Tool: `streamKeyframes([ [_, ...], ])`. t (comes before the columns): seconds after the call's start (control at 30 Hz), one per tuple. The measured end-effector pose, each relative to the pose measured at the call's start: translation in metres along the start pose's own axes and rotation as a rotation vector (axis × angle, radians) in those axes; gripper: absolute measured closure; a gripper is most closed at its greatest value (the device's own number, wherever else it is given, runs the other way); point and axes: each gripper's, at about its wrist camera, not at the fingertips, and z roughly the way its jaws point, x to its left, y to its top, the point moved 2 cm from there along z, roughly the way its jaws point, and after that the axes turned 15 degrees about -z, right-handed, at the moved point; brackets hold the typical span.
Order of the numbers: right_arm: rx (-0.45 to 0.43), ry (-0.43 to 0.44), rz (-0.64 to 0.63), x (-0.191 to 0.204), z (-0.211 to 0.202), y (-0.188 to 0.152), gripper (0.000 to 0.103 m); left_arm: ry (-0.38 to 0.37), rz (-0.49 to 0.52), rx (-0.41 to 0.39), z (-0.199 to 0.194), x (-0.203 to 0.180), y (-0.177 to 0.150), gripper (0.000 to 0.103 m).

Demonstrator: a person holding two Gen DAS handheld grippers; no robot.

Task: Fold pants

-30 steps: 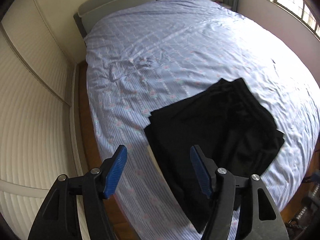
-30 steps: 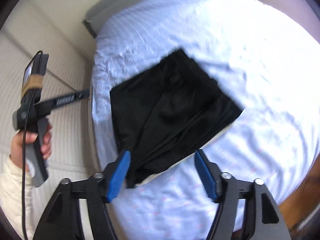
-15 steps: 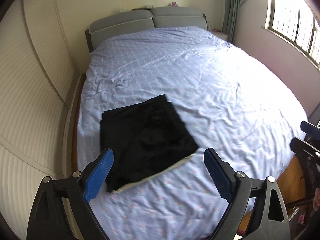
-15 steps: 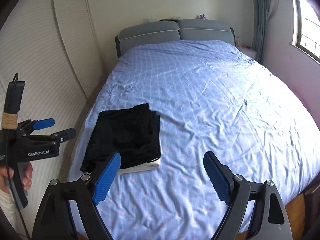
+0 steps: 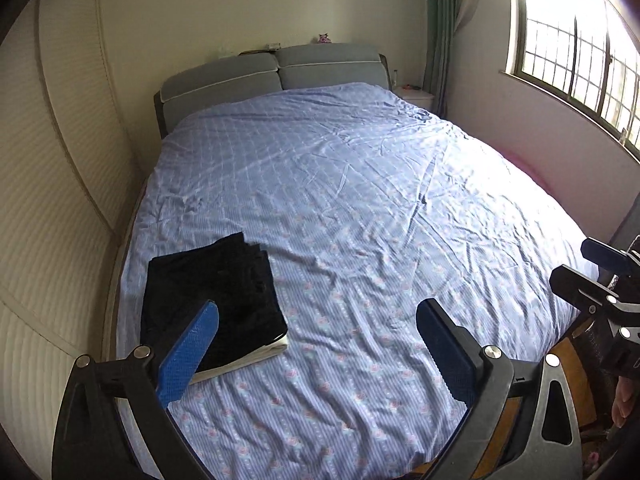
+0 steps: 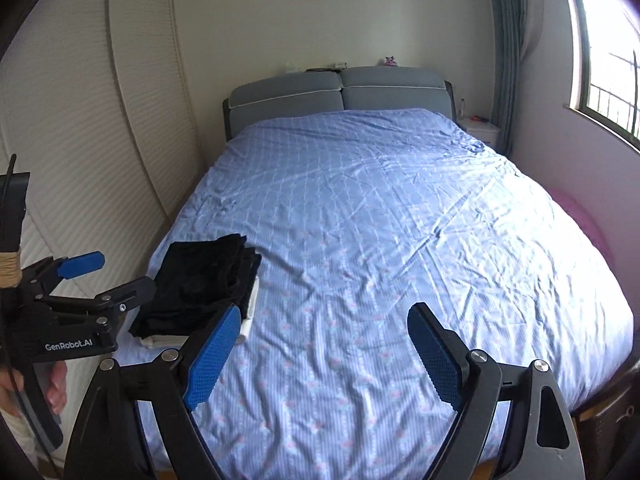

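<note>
The black pants point(image 5: 212, 288) lie folded in a compact rectangle on the near left corner of the blue bed point(image 5: 360, 200), on top of a white folded item. They also show in the right wrist view point(image 6: 200, 284). My left gripper point(image 5: 316, 344) is open and empty, held back from the bed's foot, apart from the pants. My right gripper point(image 6: 320, 348) is open and empty, also pulled back. The left gripper shows in the right wrist view point(image 6: 104, 276) beside the pants, not touching.
A grey headboard point(image 5: 276, 76) stands at the far end. A white louvred wardrobe point(image 5: 48, 200) runs along the left side. A window point(image 5: 580, 40) and wall close the right side. A small white nightstand point(image 6: 480, 130) sits by the headboard.
Both grippers have pulled up and back from the folded pants, which now lie small at the bed's near left corner. Both stay open.
</note>
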Motion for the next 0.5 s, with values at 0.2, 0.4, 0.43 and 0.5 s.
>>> streamKeyframes([
  [0.2,-0.022,-0.032,0.054,-0.054,-0.010,-0.008,0.017,-0.021,0.023,-0.017,0.001,-0.063,0.003,0.002],
  [0.4,-0.050,-0.008,0.054,-0.121,-0.023,-0.019,0.017,-0.021,-0.079,-0.029,-0.002,-0.126,-0.008,0.002],
  [0.43,-0.057,0.008,0.046,-0.134,-0.027,-0.021,0.017,-0.004,-0.105,-0.026,-0.003,-0.138,-0.012,0.002],
  [0.5,-0.053,0.032,0.023,-0.154,-0.031,-0.023,0.017,0.002,-0.137,-0.020,-0.005,-0.158,-0.020,0.002],
])
